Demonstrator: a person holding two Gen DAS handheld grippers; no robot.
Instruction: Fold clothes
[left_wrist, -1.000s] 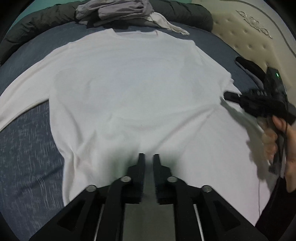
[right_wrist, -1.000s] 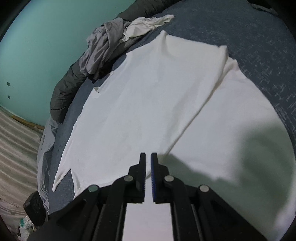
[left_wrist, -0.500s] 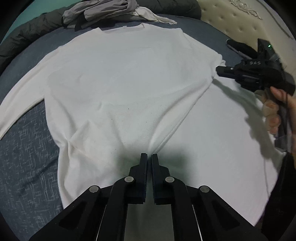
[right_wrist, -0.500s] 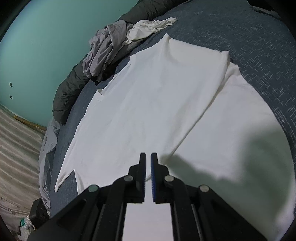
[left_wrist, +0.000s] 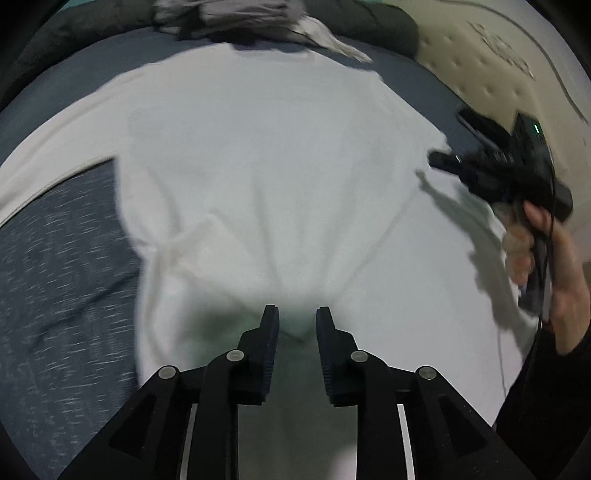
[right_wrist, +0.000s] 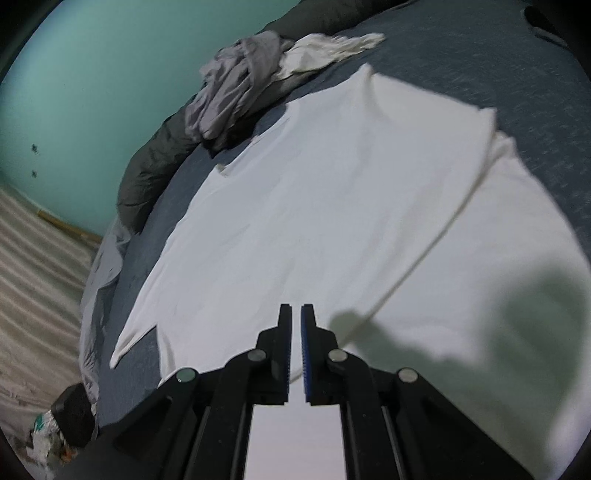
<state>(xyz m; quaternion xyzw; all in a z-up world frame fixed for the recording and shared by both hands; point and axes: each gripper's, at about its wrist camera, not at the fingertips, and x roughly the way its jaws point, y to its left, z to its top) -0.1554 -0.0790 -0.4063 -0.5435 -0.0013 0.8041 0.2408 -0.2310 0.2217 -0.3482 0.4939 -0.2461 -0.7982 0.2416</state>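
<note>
The shirt (left_wrist: 280, 177) lay spread on the bed (left_wrist: 62, 266), collar toward the far end, one long sleeve stretched out over the blue cover at my left. Its near hem was bunched into radiating creases that ran down to my left gripper (left_wrist: 297, 321). That gripper's jaws were opening as I watched; a small fold of the white cloth stood between them, but I could see gaps on both sides of it, so the pads were not pressing on it. From the right wrist view the shirt (right_wrist: 332, 206) filled most of the frame, with a raised crease running diagonally down to just right of my right gripper (right_wrist: 296, 314). Those jaws were closed to a thin slit, and I saw no cloth caught in the slit; the tips hung over the shirt's near edge. In the left view the right gripper (left_wrist: 491, 166) sat at the shirt's right side, held by a hand (left_wrist: 543, 254) in a dark sleeve, blurred. Beyond the collar lay a pile (right_wrist: 236, 92) of grey and white clothes on a dark duvet (right_wrist: 147, 177). A cream headboard (left_wrist: 498, 66) stood at the far right, and a teal wall (right_wrist: 92, 92) behind the bed.
</note>
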